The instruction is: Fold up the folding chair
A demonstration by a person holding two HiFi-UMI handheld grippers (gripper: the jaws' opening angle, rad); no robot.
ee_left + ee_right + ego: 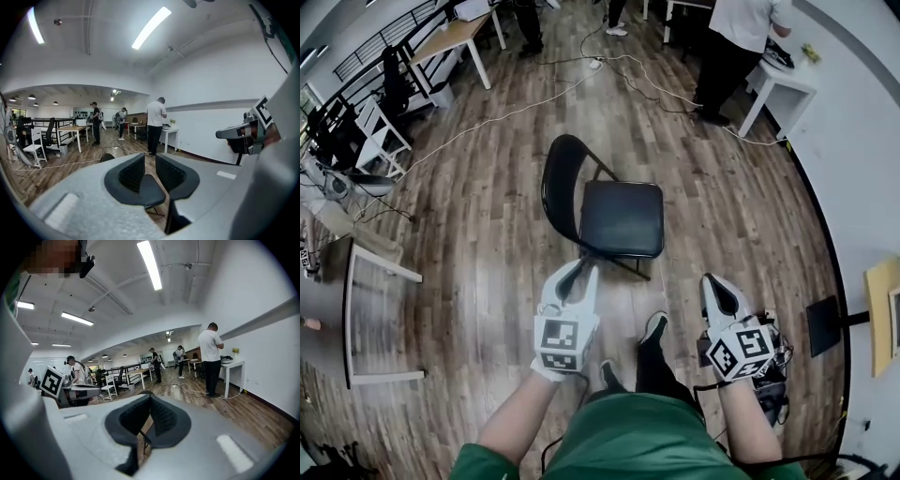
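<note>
The black folding chair (622,218) stands unfolded on the wooden floor, its rounded backrest (558,183) to the left of its seat. My left gripper (581,270) hovers shut just in front of the seat's near edge, with nothing between its jaws. To the right and a little nearer, my right gripper (712,281) is also shut and empty, clear of the chair. In the left gripper view the chair seat (149,193) shows below the closed fingertips (140,164). Only a thin chair leg (143,439) appears under the jaws in the right gripper view.
A person in a white shirt (736,42) stands at a white table (783,89) at the far right. Cables (581,80) trail across the floor behind the chair. A wooden desk (455,36) stands far left, a white table frame (380,272) nearer left. My feet (652,328) are close to the chair.
</note>
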